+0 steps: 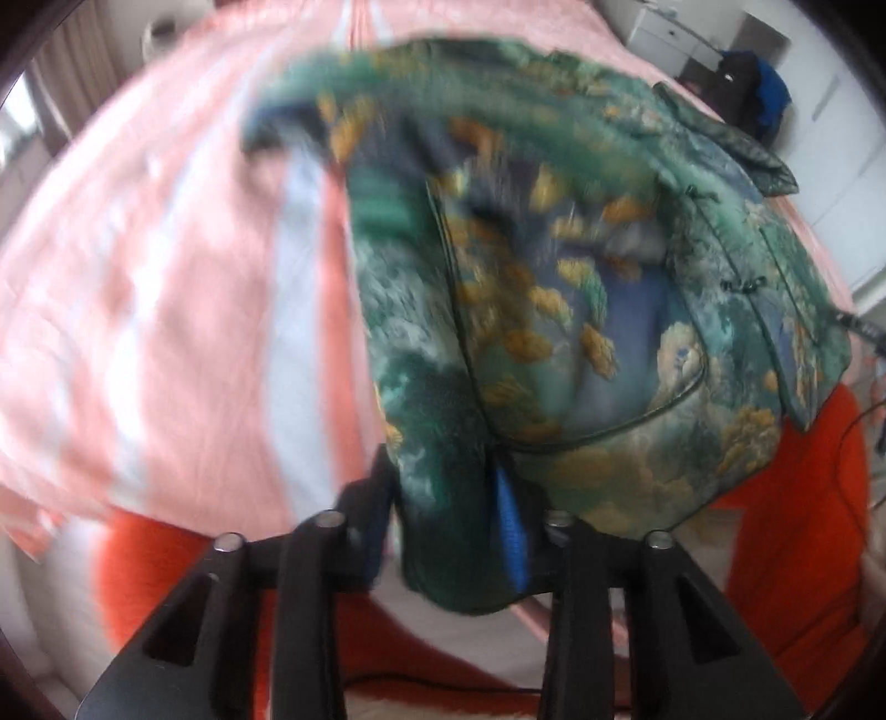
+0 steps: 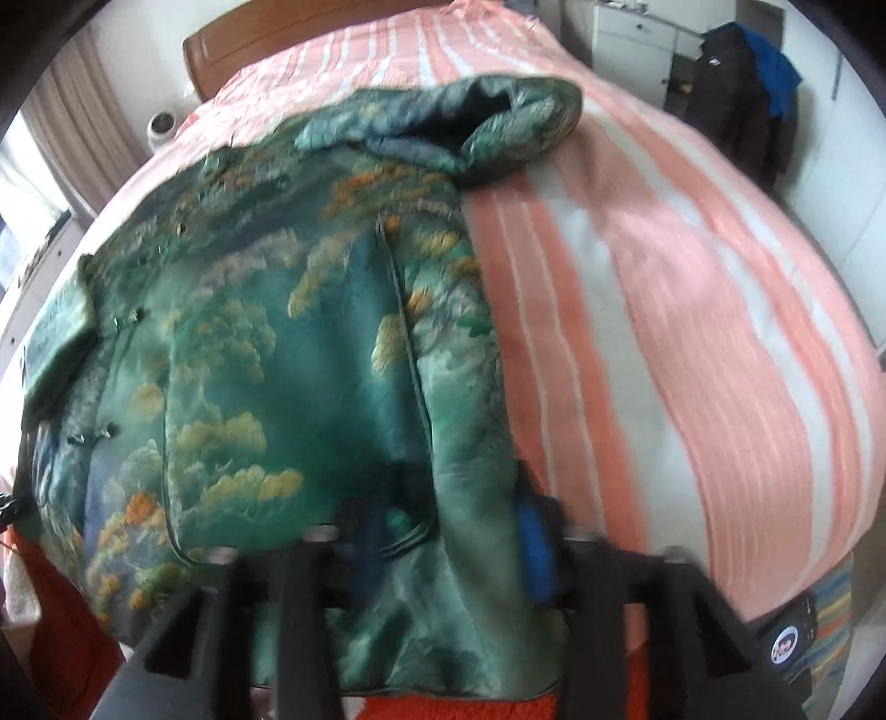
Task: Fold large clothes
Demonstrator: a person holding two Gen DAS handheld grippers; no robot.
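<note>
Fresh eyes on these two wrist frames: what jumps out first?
The green jacket with its gold cloud and tree print dominates both views, spread on the pink-and-white striped bedspread. Each gripper is clamped on its near hem: the left gripper on a bunched fold, the right gripper on the other side. In the far right corner, dark and blue clothes hang by a white cabinet.

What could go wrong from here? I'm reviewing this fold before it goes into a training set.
The left claw and right claw each pinch only a small bunch of the jacket's near edge, and the fabric looks slick, so it may slip out mid-fold. The sleeve lies bunched at the far end and could get trapped inside the fold. The jacket sits close to the striped bedspread's near edge and might slide off.
</note>
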